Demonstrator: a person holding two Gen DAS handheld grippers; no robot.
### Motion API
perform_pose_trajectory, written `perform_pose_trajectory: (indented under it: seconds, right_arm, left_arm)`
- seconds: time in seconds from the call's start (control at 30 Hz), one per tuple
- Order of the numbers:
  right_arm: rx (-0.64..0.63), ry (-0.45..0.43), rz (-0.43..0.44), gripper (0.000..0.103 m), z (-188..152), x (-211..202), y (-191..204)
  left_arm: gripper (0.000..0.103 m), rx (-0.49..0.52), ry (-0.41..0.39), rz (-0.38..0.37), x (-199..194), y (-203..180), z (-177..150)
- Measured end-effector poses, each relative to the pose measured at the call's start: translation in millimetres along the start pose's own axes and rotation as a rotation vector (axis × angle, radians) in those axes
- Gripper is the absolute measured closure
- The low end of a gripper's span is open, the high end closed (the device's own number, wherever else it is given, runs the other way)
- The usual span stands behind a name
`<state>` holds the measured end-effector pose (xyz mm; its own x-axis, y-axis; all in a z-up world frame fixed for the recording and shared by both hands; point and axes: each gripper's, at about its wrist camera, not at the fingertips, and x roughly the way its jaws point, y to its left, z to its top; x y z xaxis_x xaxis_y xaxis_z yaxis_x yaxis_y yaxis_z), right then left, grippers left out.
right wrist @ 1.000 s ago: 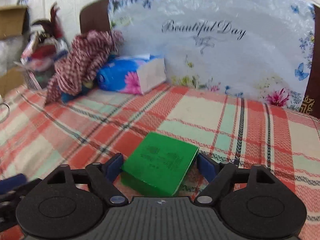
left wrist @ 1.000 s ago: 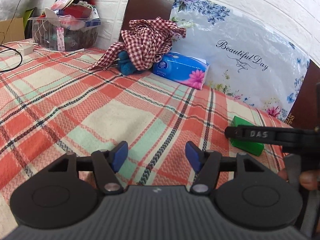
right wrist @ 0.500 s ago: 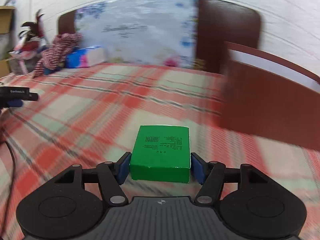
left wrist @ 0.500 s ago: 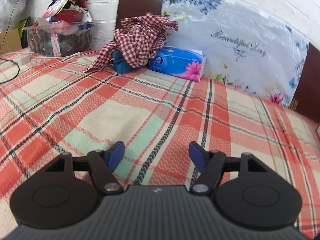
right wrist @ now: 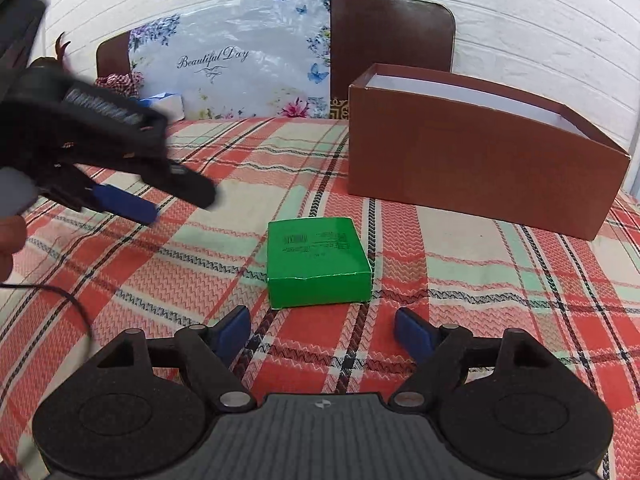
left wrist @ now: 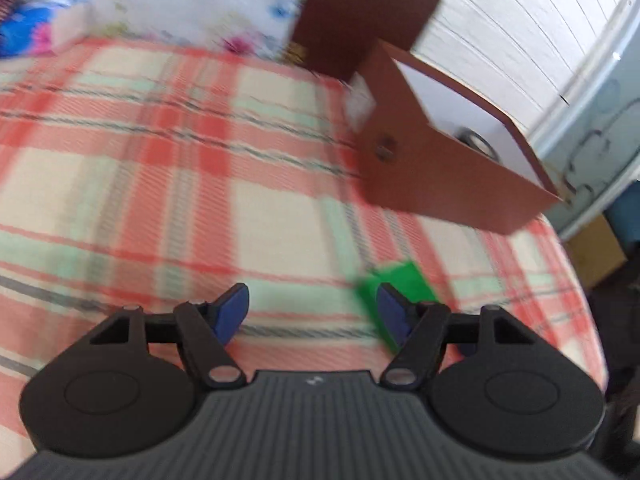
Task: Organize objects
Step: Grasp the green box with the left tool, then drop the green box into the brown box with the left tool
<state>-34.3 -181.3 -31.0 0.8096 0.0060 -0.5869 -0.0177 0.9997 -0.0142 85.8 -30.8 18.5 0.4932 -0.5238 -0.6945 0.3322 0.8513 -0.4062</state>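
Right gripper (right wrist: 322, 330): we note jaws wide apart, having just been opening, nothing between them. The green box (right wrist: 316, 264) lies flat on the plaid cloth (right wrist: 480, 264) at 12 o'clock, just beyond the blue pads, clear of both.

Left gripper (left wrist: 312, 312): jaws apart, a little narrower after a slight closing, empty; only plaid cloth between the pads. In the left wrist view the green box (left wrist: 400, 280) sits at 1 o'clock, partly hidden behind the right-hand pad; we cannot tell whether that pad touches it. That whole view is smeared with motion blur.

In the right wrist view the left gripper (right wrist: 128, 204) enters blurred at 10 o'clock, above the cloth, well apart from the box. A hand (right wrist: 10, 240) is cut off at the left edge.

Brown cardboard box (right wrist: 472, 160), open-topped, stands at 1 o'clock behind the green box, white inside. In the left wrist view something round shows on its inner wall; contents otherwise hidden by the near wall.
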Motion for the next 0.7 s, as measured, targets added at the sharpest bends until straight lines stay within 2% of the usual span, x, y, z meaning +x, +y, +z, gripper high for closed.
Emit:
perform_pose_trajectory:
  seconds: [0.07,0.23,0.3,0.33,0.4,0.47,0.57,0.7]
  right_arm:
    - [-0.006,-0.001,0.003,0.023,3,1,-3]
    - [-0.011,0.018,0.018,0.022,15,23,-9]
    - [-0.005,0.019,0.039,0.025,22,34,-9]
    - [-0.019,0.017,0.053,0.042,25,39,-7]
    - [-0.035,0.005,0.057,0.043,29,43,-3]
    - [-0.016,-0.020,0.066,0.043,30,40,-5]
    - [0.012,-0.143,0.071,0.043,38,20,-12]
    - [-0.025,-0.352,0.004,0.043,64,-1,-19]
  left_arm:
    - [0.032,0.000,0.045,-0.010,12,-15,-1]
    - [0.030,0.048,0.102,0.038,41,-40,-4]
    - [0.031,0.078,0.071,0.060,49,-44,-5]
    - [0.042,0.096,0.057,0.071,52,-47,-4]
    - [0.060,0.117,0.054,0.042,51,-51,-1]
    - [0.067,0.137,0.051,0.066,43,-57,8]
    - [0.070,0.156,-0.026,0.029,15,-68,20]
    - [0.070,0.225,-0.177,-0.015,-13,-99,50]
